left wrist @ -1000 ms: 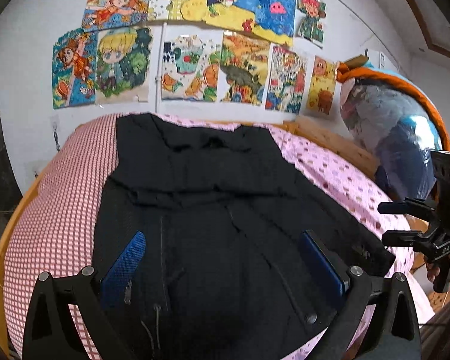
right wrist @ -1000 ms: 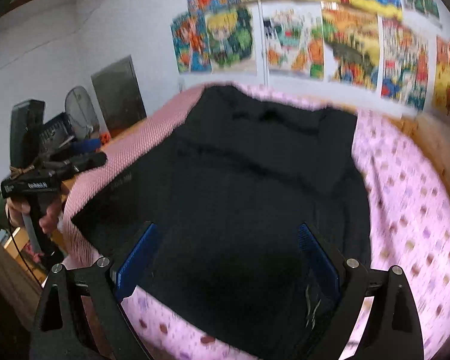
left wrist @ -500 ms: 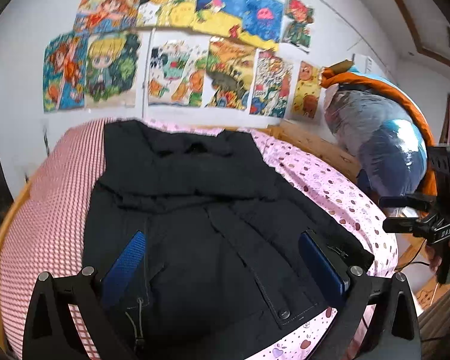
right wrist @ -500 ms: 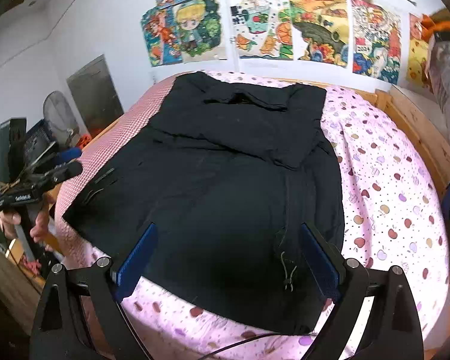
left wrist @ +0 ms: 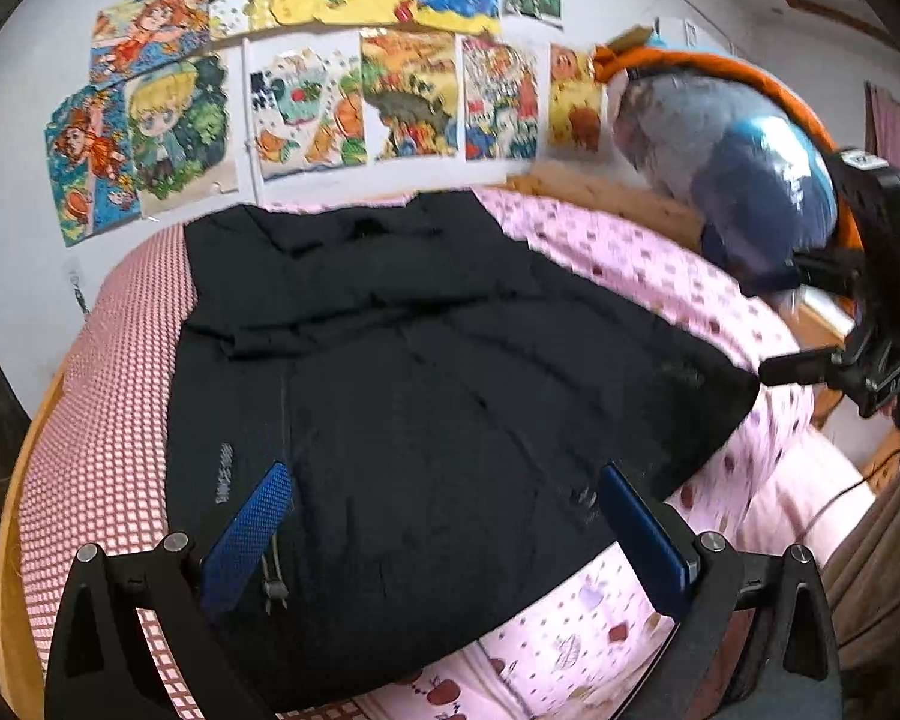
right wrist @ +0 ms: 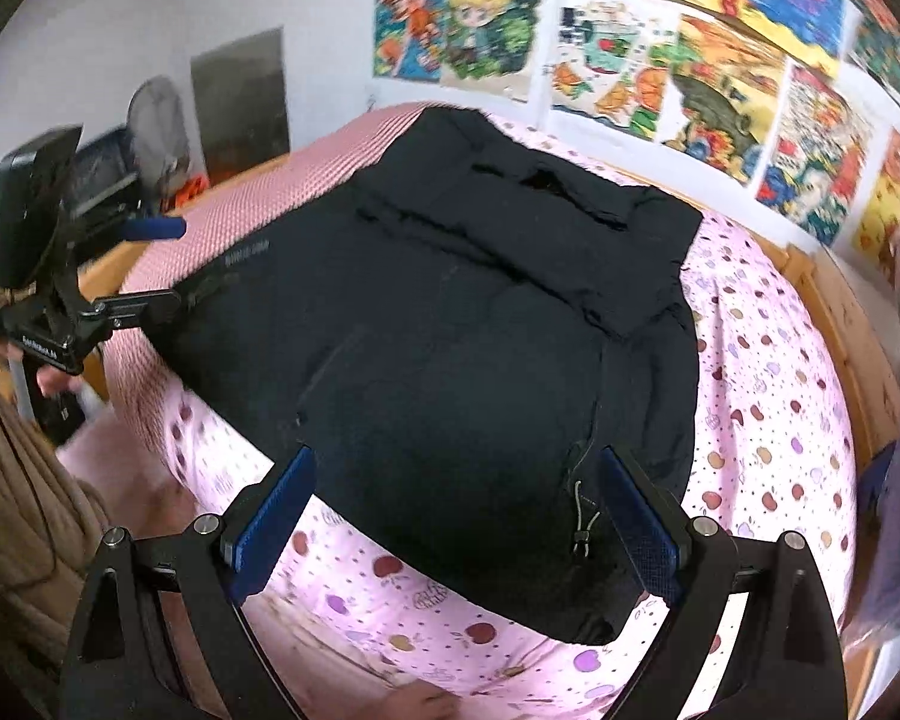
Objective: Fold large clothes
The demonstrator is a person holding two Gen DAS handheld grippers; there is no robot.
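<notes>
The black jacket (left wrist: 438,396) is spread flat on the pink bedcover (right wrist: 768,420), beyond and partly between the fingers of both grippers. The left gripper (left wrist: 444,516) is held spread wide above its near hem, nothing pinched. The right gripper (right wrist: 450,504) is likewise spread, empty, over the near right corner. Fabric is seen creased; a drawcord (right wrist: 582,516) lies at the hem.

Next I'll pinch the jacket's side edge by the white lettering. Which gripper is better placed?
Left. In the right wrist view the left gripper is open right at the black jacket's edge beside the white lettering, while the right gripper hovers open over the far hem corner near the drawcord.
</notes>
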